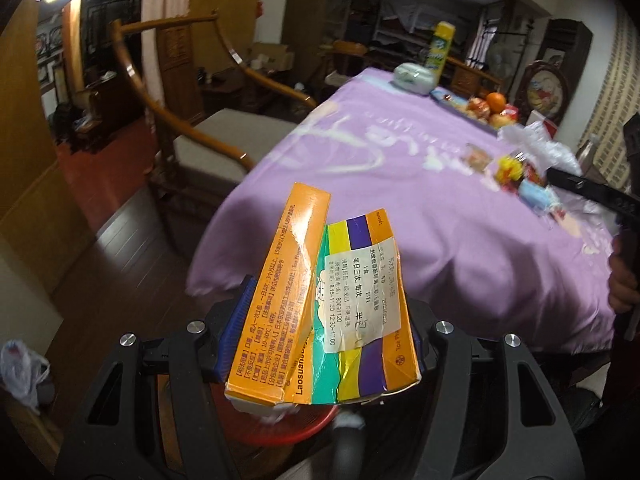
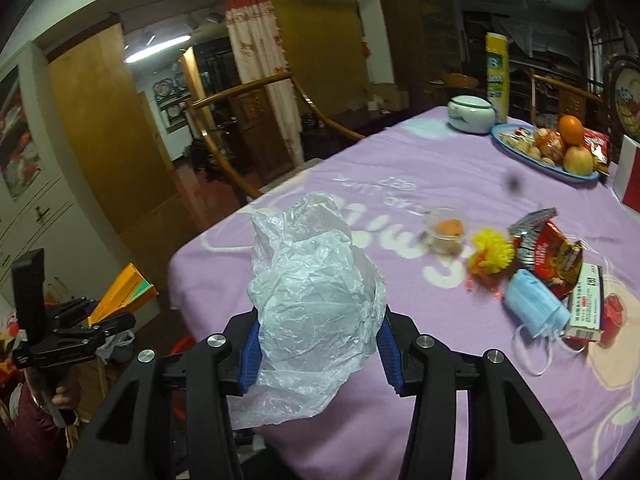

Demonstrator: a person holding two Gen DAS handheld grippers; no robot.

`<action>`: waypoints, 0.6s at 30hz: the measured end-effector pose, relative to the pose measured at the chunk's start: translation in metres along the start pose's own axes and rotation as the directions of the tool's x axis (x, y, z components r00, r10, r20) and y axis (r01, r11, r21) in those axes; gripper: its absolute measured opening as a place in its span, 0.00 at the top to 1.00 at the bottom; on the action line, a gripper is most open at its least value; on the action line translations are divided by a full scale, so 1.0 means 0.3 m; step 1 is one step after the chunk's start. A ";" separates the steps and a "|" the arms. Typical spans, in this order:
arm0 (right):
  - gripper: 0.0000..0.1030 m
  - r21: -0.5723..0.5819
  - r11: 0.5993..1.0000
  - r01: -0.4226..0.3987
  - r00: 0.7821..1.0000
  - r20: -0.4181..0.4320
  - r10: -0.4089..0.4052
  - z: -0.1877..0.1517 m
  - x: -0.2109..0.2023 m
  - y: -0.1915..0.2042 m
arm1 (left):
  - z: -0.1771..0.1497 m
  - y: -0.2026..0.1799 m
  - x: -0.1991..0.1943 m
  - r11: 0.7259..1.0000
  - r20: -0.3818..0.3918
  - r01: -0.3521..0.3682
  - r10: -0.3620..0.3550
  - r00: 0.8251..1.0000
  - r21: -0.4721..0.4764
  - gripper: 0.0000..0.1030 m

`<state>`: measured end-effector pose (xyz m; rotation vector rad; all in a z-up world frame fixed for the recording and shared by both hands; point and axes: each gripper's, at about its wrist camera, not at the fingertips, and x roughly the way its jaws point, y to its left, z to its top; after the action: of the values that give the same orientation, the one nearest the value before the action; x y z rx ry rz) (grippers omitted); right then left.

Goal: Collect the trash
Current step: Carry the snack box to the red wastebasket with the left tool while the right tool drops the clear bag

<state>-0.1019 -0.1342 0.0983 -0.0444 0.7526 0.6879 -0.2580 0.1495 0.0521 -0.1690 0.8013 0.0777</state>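
1. Carton (image 1: 320,304), lower centre of left view: light, crushed card; my left gripper (image 1: 320,320) pinches its sides.
2. Plastic bag (image 2: 316,300), centre of right view: limp, slippery; my right gripper (image 2: 316,344) clamps its bunched bulk.

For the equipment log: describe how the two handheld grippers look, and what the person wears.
Both are matte black plastic frames with triangular cut-outs and round silver bolt heads. The left gripper and the right gripper carry ribbed blue pads on their fingers. From the right wrist view, the left one has a black pistol-style handle. A dark red sleeve shows. No cables visible.
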 end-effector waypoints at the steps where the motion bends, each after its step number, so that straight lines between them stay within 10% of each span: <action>1: 0.52 -0.008 1.000 -0.005 1.000 -0.004 0.005 -0.002 0.001 0.026 | -0.010 0.016 0.001 1.000 -0.010 -0.013 0.013 1.000 0.000 0.38; 11: 0.52 -0.123 0.988 -0.097 0.993 -0.085 0.087 -0.010 0.068 0.304 | -0.180 0.127 0.168 0.996 -0.191 -0.087 0.082 0.978 -0.017 0.13; 18: 0.52 -0.207 0.960 -0.190 0.969 -0.199 0.148 -0.052 0.180 0.500 | -0.140 0.251 0.081 0.935 -0.026 -0.350 0.349 0.937 -0.054 0.07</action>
<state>-0.1716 0.0091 0.0821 -0.2545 0.8578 0.9406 -0.2808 0.2161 -0.0032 -0.0795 0.8389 0.4371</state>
